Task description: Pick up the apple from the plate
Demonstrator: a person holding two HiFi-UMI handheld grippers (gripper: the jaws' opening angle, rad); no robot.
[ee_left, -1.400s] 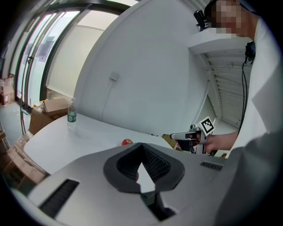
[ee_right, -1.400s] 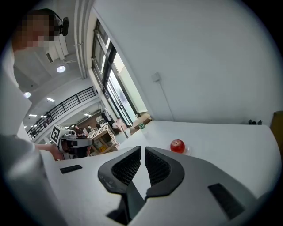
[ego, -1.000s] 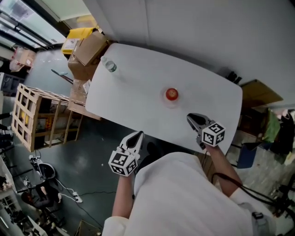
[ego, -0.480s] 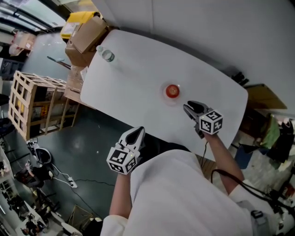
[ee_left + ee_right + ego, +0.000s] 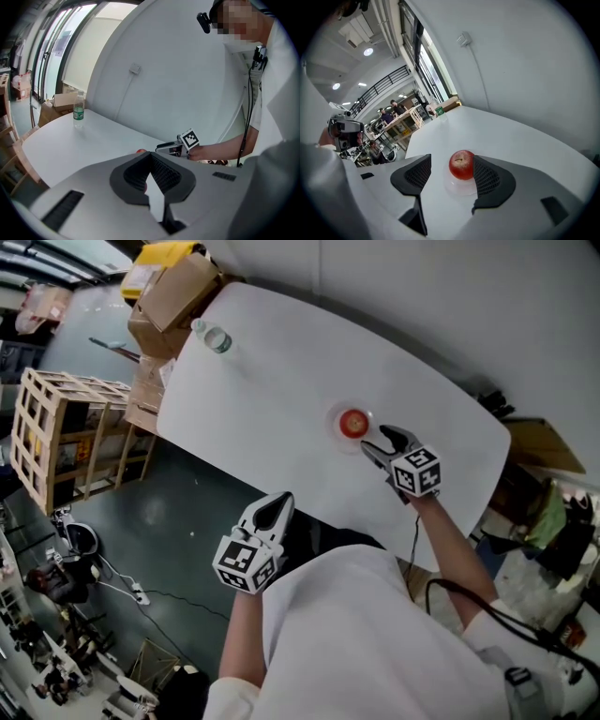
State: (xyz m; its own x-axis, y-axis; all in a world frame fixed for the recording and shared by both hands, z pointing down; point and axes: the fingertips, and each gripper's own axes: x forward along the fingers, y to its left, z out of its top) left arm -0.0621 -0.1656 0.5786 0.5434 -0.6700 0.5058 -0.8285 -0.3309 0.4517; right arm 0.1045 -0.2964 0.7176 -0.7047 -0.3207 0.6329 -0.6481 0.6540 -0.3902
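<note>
Right gripper jaws opening, apple just beyond

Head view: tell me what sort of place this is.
Likely a workshop or lab hall: a wooden crate and cardboard boxes stand on a bare floor beside the white table.

The head view looks steeply down on the white rounded desk. The left gripper view faces across it from the near edge; the right gripper view sits close to the round red apple. All share the desk.
</note>
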